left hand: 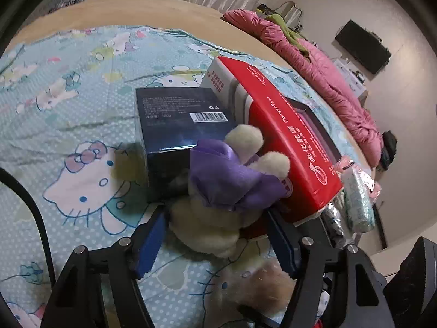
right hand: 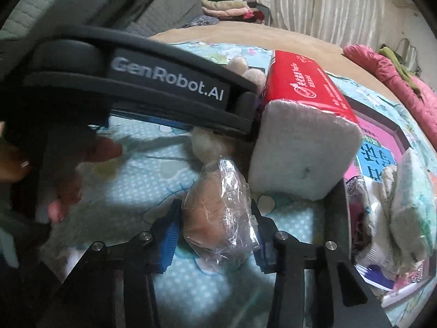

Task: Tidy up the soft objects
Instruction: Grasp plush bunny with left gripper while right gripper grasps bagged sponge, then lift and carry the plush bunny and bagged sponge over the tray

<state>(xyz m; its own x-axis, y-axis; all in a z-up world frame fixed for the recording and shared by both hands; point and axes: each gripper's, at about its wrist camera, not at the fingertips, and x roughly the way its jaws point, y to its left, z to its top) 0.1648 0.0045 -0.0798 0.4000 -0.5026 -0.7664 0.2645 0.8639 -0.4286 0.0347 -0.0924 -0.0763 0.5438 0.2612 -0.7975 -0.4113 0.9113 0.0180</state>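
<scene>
The right gripper squeezes a brown plush toy in a clear bag on the cat-print sheet. The left gripper is apart around a cream plush bunny, beside the red tissue pack and dark blue box.

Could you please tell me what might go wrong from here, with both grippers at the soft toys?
1. The right gripper pinches the toy through loose plastic wrap, so it may slip out.
2. The plush bear leans on the red pack and dark box; lifting it with the left gripper could topple them.
</scene>
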